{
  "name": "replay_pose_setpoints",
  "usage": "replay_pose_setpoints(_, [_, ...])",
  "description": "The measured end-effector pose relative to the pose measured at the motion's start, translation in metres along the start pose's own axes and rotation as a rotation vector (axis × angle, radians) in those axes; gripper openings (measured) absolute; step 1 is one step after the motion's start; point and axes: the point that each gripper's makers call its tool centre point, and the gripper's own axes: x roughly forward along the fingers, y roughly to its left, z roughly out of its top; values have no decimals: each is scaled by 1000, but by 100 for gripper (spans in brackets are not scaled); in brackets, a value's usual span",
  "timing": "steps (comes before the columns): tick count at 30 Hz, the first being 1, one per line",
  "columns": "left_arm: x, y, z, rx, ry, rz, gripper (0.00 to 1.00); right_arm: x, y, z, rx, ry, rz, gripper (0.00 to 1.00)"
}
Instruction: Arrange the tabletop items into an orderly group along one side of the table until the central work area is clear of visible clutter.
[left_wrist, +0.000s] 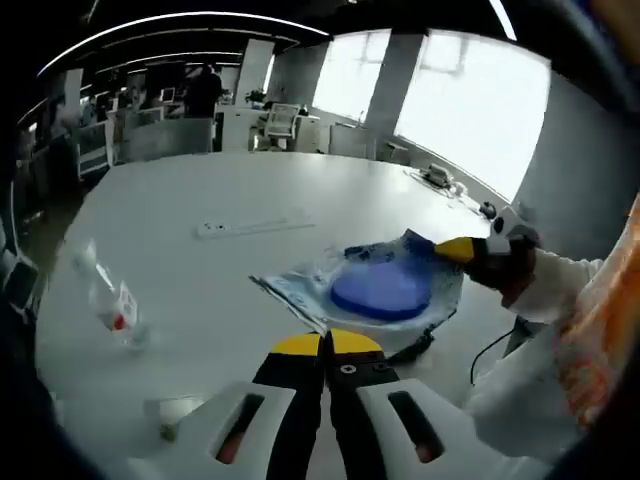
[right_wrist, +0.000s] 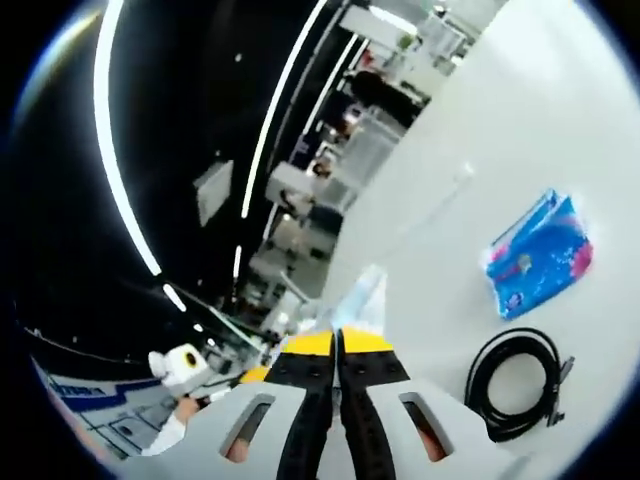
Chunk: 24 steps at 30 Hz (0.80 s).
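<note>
Clearly, in the left gripper view the left tongs (left_wrist: 327, 343) rise from the bottom with their yellow tips pressed together, and whether they pinch anything I cannot tell. Just beyond them, on the white surface (left_wrist: 230, 190), lies a clear plastic bag (left_wrist: 372, 285) with a blue round thing (left_wrist: 382, 288) inside it. The right tongs (left_wrist: 452, 249) come in from the right, held by a person's hand (left_wrist: 505, 268) in a white sleeve (left_wrist: 560, 292), and their yellow tip pinches the far right corner of the bag, which is lifted there. A black cable (left_wrist: 412, 348) runs out from under the bag's near edge. A clear bottle (left_wrist: 105, 295) with a red and white label lies on its side toward the left edge of the surface. A small white thing (left_wrist: 172, 412) sits near the bottom left, too blurred to name. A long white strip (left_wrist: 250, 226) lies flat farther out, well apart from the bag. In the right gripper view the right tongs (right_wrist: 339, 343) stand with tips together, and a fold of clear plastic (right_wrist: 362, 298) rises from between them. On the surface (right_wrist: 530, 120) to the right lies a bright blue pack (right_wrist: 539, 254) with pink marks, and near it, closer to the tongs, a coiled black cable (right_wrist: 515, 385). The left tongs (right_wrist: 252, 374) show low at the left, with a hand (right_wrist: 186, 409) beneath them.
</note>
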Motion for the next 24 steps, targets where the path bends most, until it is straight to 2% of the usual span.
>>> replay_pose_setpoints(2, [3, 3, 0, 28, 10, 20, 0, 5, -2, -1, -24, 11, -12, 0])
replay_pose_setpoints(6, [11, 11, -4, 35, 32, 41, 0, 15, -14, -3, -73, 36, -53, 0])
replay_pose_setpoints(8, [15, 15, -6, 39, 34, 47, 0, 23, -31, -4, -140, 69, -105, 0])
replay_pose_setpoints(9, [18, 16, -5, 37, 33, 50, 0, 28, -35, -3, -156, 85, -115, 0])
replay_pose_setpoints(13, [28, 26, -5, 65, 47, 75, 0, 43, -39, 6, -176, 79, -125, 0])
replay_pose_setpoints(15, [32, 31, -4, 68, 50, 81, 0, 53, -46, 9, -237, 107, -148, 0])
replay_pose_setpoints(19, [44, 44, 1, 60, 45, 83, 0, 66, -54, 13, -269, 116, -180, 0])
replay_pose_setpoints(23, [59, 55, -1, 66, 68, 87, 0, 77, -67, 15, -310, 135, -220, 0])
replay_pose_setpoints(24, [65, 59, -4, 79, 90, 94, 0, 79, -71, 15, -319, 143, -234, 0])
